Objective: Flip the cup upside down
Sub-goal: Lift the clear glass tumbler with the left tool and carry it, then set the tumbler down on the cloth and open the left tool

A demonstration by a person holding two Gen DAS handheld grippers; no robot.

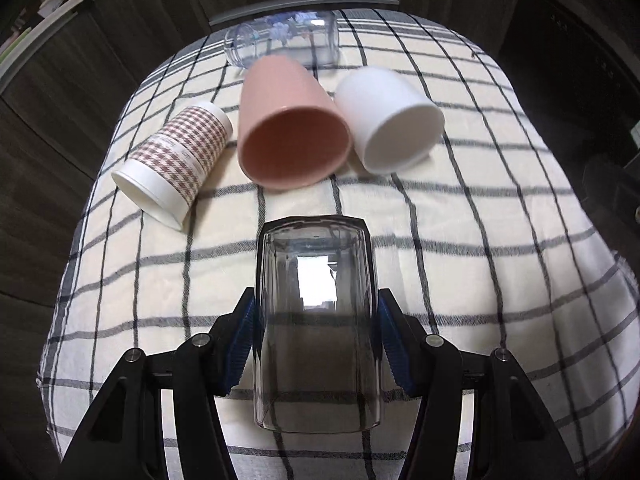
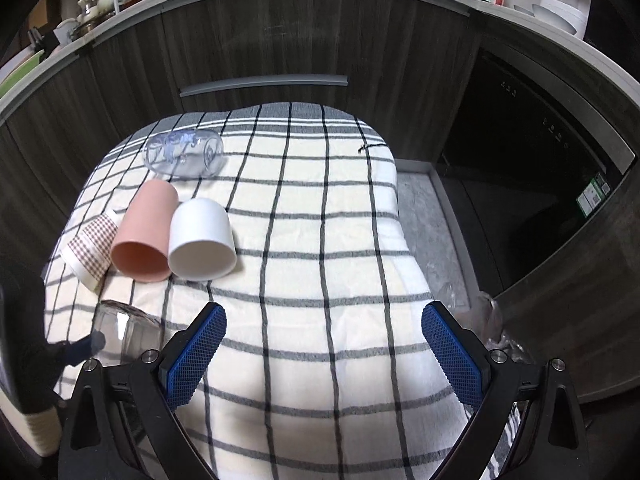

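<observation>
While left gripper (image 1: 316,336) clamps smoky glass (image 1: 316,320), rim cropped

The left gripper (image 1: 316,344) clamps a clear smoky glass tumbler (image 1: 316,328) between its blue-padded fingers (image 1: 242,344), the tumbler lying lengthwise above the checked cloth (image 1: 500,260). Beyond it, three cups lie on their sides in a row: a houndstooth paper cup (image 1: 176,160), a pink cup (image 1: 288,128) and a white cup (image 1: 388,120). A clear printed bottle (image 1: 284,38) lies behind them.
</observation>
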